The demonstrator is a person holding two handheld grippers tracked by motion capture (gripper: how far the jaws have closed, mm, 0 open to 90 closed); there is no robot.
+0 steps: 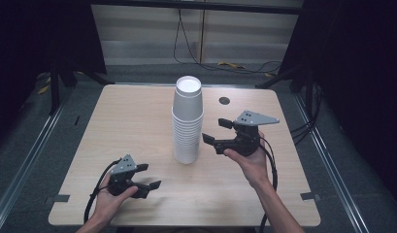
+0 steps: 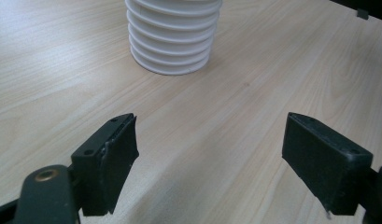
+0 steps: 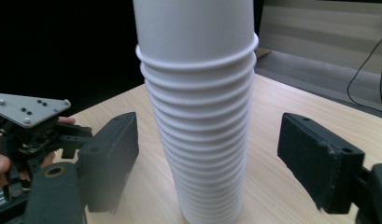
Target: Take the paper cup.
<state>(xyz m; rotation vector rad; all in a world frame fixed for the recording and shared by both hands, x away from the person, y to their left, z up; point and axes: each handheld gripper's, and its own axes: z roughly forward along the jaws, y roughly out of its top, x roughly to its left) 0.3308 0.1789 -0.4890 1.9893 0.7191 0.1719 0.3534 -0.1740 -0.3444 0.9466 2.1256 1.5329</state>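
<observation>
With both jaws spread and empty, the right gripper point(image 1: 216, 131) is aimed at the tall stack of white ribbed paper cups point(image 1: 188, 121) standing mid-table, which could be toppled by an off-centre squeeze, while the left gripper point(image 1: 148, 175), likewise spread, is held well apart

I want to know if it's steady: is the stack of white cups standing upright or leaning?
Upright. The stack of white cups stands mouth-down on the table, its rims level and evenly spaced, with nothing touching it.
</observation>
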